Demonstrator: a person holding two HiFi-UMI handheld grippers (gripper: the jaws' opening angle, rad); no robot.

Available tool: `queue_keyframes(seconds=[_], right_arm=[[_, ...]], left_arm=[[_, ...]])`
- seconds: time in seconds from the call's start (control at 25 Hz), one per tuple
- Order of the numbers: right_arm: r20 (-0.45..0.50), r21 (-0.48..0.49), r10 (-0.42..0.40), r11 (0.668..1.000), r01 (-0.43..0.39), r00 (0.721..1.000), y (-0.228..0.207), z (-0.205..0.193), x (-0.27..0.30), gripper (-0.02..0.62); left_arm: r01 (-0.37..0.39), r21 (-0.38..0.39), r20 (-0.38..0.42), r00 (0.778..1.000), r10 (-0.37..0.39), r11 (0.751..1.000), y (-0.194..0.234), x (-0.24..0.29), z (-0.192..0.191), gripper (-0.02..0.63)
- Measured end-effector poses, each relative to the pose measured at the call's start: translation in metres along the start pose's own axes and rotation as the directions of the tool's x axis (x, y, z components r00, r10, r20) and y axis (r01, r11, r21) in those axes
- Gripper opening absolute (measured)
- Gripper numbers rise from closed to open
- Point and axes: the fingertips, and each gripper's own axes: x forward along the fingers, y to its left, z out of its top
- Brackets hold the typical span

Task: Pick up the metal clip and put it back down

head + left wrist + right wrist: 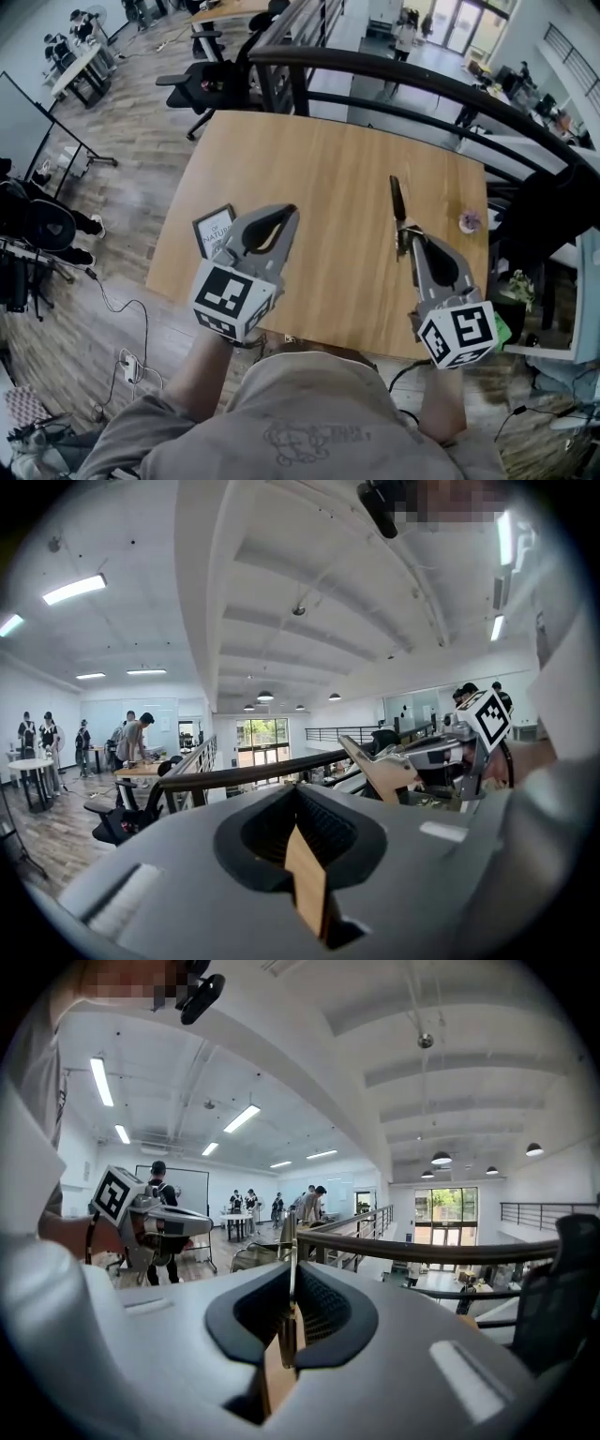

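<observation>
Wooden table (328, 159), mostly bare ahead of both grippers. The left gripper (292, 212) has its jaws together and empty. A framed card (214, 228), seen only from the head view, sits just left of them. The right gripper (407, 231) pinches the metal clip (397, 200), which juts forward from its jaws. A railing (403, 77) runs beyond the far edge.

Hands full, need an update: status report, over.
Left gripper shut, empty. Right gripper shut on metal clip, clip sticking out past the jaws over the table. Framed card and small purple thing lie off to the sides, nothing in the way.
</observation>
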Motion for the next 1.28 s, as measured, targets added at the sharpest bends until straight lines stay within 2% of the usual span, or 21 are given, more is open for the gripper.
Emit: queue_keyframes(seconds=[0.12,0.24,0.48,0.64,0.8,0.96,1.28], right_arm=[[-0.041,-0.14,0.027,0.99,-0.033,0.999,0.01,0.01,0.026,0.012],[-0.063,-0.266,0.045,0.962,-0.06,0.997,0.022,0.021,0.055,0.012],[-0.097,-0.397,0.093,0.909,-0.124,0.991,0.046,0.03,0.114,0.012],[-0.138,-0.427,0.164,0.88,-0.208,0.977,0.071,0.03,0.153,0.012],[-0.19,-0.501,0.218,0.817,-0.285,0.957,0.102,0.027,0.197,0.012],[-0.236,-0.545,0.243,0.769,-0.335,0.941,0.132,0.014,0.243,0.012],[-0.37,-0.571,0.243,0.702,-0.426,0.897,0.17,-0.053,0.327,0.012]], left_arm=[[-0.061,0.003,-0.015,0.998,0.061,0.998,0.023,-0.008,-0.005,0.0],[-0.13,0.013,-0.027,0.991,0.131,0.991,0.049,-0.016,-0.011,0.0],[-0.236,-0.001,-0.061,0.97,0.236,0.972,0.095,-0.034,-0.027,0.0],[-0.283,0.006,-0.079,0.956,0.283,0.959,0.119,-0.045,-0.037,0.0],[-0.315,0.001,-0.125,0.941,0.313,0.949,0.138,-0.054,-0.057,0.0],[-0.34,-0.007,-0.158,0.929,0.334,0.941,0.161,-0.059,-0.077,0.0],[-0.388,-0.077,-0.224,0.904,0.364,0.918,0.207,-0.051,-0.137,0.0]])
